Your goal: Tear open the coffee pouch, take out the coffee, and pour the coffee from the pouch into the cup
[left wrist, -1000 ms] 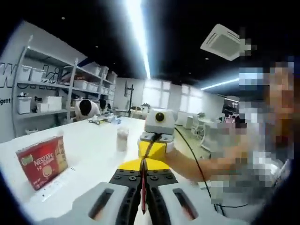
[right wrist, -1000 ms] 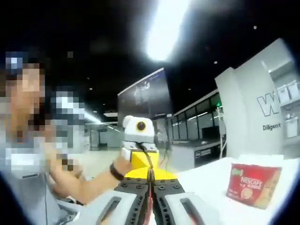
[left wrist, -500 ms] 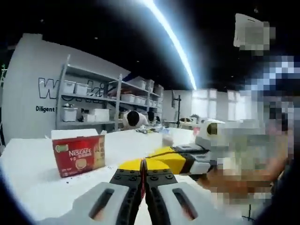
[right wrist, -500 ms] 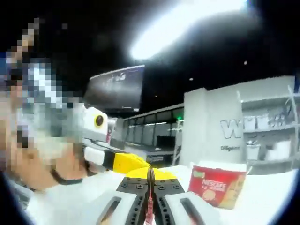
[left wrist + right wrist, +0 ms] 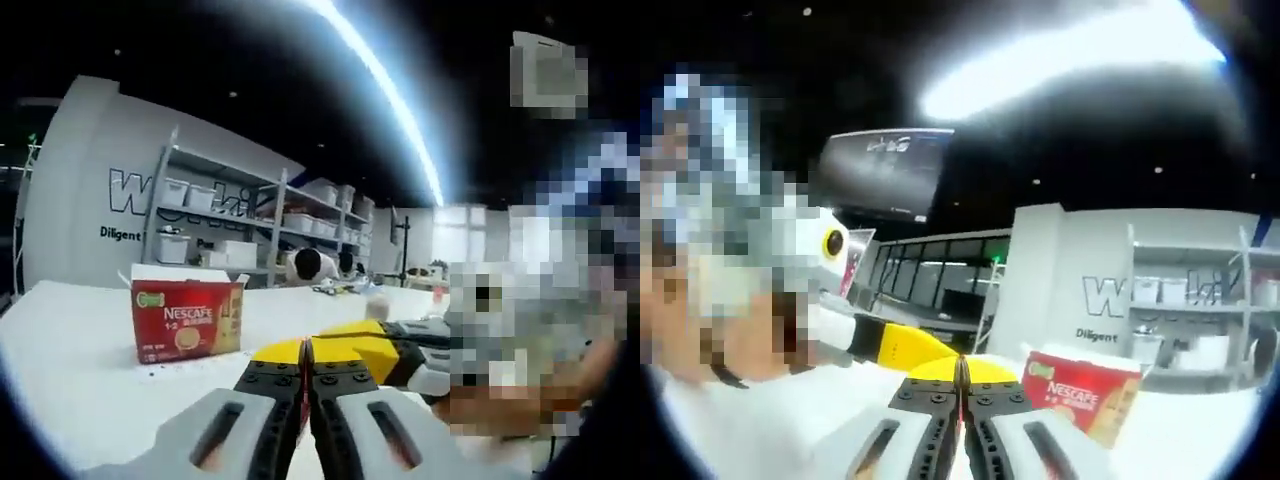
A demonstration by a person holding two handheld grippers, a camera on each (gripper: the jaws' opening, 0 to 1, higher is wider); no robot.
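**Both claws pinching one red strip, held up over the white table**

Above the white table [image 5: 70, 360], in the left gripper view, my left claw [image 5: 304, 352] has its two black jaws pressed together, yellow tips meeting at the front; a thin red sliver shows in the seam between them, which I take to be the edge of the coffee pouch [image 5: 303, 415], though so little of it shows that I cannot read anything on it; my right claw [image 5: 385, 352] comes in from the right side of this view, lying almost crosswise, its yellow nose touching the nose of my left one; behind it the hand is blurred over.

In the right gripper view, my right claw [image 5: 961, 372] is likewise squeezed shut, and the same narrow red edge of the pouch [image 5: 960, 425] runs down the gap between its jaws; my left claw [image 5: 902, 348] reaches in from the left, yellow tip against yellow tip.

A red coffee box [image 5: 187, 318] stands upright on the table with its top flaps open, well apart from both claws; in the right gripper view the box [image 5: 1080, 395] sits just right of my jaws, further back; a small pale cup [image 5: 377, 307] stands far off on the table, just above my right claw in the left gripper view, too small to tell what is in it; grey shelves [image 5: 215, 225] with white bins line the wall behind, and two people sit bent over at the far end of the table.
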